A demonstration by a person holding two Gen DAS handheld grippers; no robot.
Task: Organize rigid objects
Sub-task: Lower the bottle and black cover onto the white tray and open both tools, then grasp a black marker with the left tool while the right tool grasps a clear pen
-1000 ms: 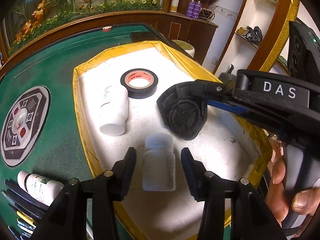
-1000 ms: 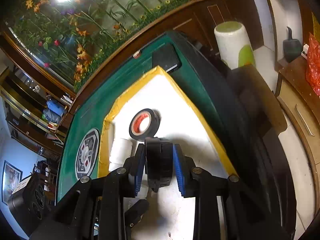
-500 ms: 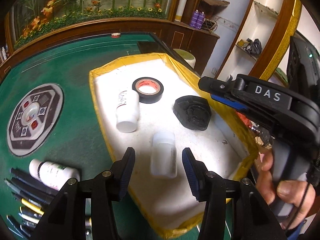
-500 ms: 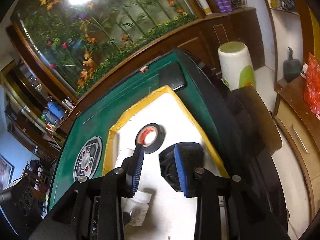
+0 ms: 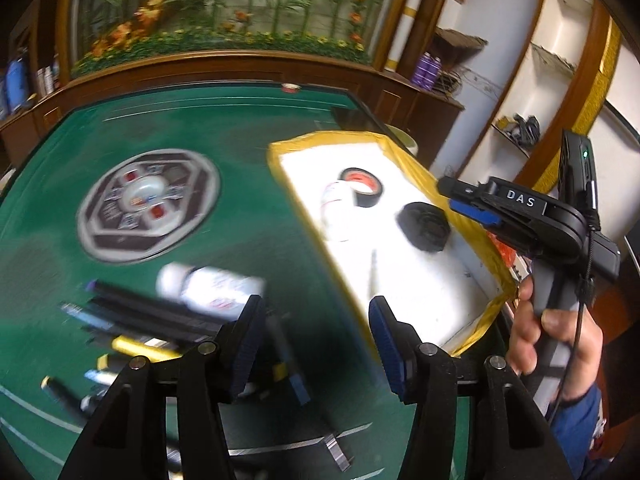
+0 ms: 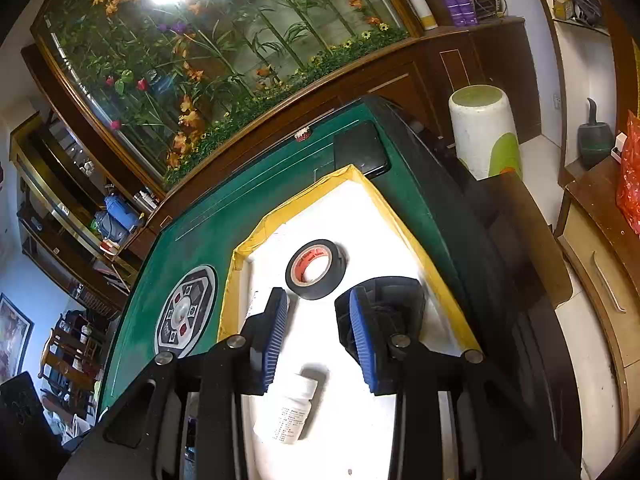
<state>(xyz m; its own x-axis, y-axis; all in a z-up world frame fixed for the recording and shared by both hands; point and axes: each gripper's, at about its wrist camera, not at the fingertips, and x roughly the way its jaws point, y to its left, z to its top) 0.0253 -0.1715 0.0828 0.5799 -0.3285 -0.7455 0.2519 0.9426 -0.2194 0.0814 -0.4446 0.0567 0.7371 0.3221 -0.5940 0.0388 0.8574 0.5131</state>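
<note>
Grippers: left gripper (image 5: 314,342) and right gripper (image 6: 318,338) are both hanging with jaws spread, gripping nothing
Objects: tape roll (image 6: 316,269), black cap (image 6: 394,300) and small bottle (image 6: 288,414) are lying in the yellow-rimmed tray (image 6: 436,284)
Risk: left view is smearing, so a rushed reach is likely to scatter the pens (image 5: 148,320)
Views: only the left is showing pens and spare bottle (image 5: 212,290) on the green table (image 5: 240,128)
</note>
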